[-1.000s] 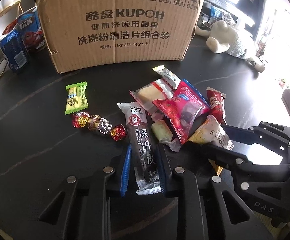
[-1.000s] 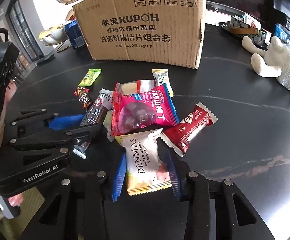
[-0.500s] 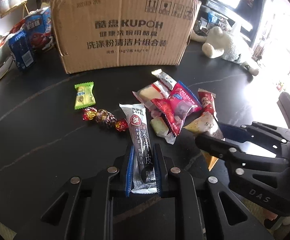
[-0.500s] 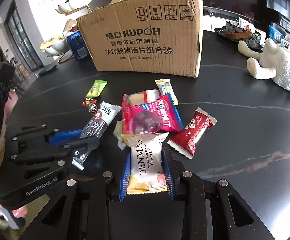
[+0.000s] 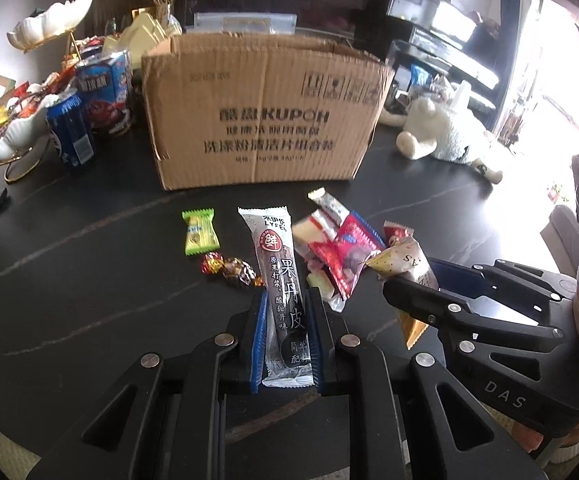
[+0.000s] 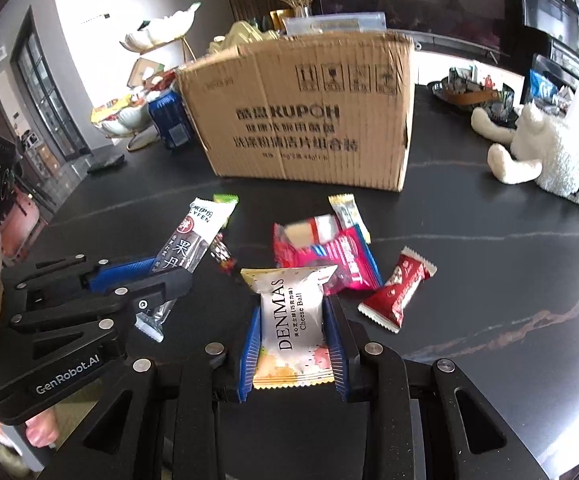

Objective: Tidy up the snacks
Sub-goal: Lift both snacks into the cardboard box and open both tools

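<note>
Left wrist view: left gripper (image 5: 285,332) jaws clamp a grey fruit-leather bar (image 5: 282,292); right gripper (image 6: 292,344) jaws squeeze a Denmas cheese-ball packet (image 6: 293,328).
Both snacks hang clear of the black worktop (image 5: 69,280). Beneath lie a green candy (image 5: 199,232), foil-wrapped candy (image 5: 229,269), a pink packet (image 6: 343,264) and a red wafer packet (image 6: 397,292); the open cardboard box (image 5: 261,120) stands behind, a plush sheep (image 6: 553,152) to its right.

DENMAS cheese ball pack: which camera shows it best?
The right wrist view: the DENMAS pack faces the lens, label readable, clamped in the right gripper. The left wrist view shows it only partly, behind that gripper's finger.
</note>
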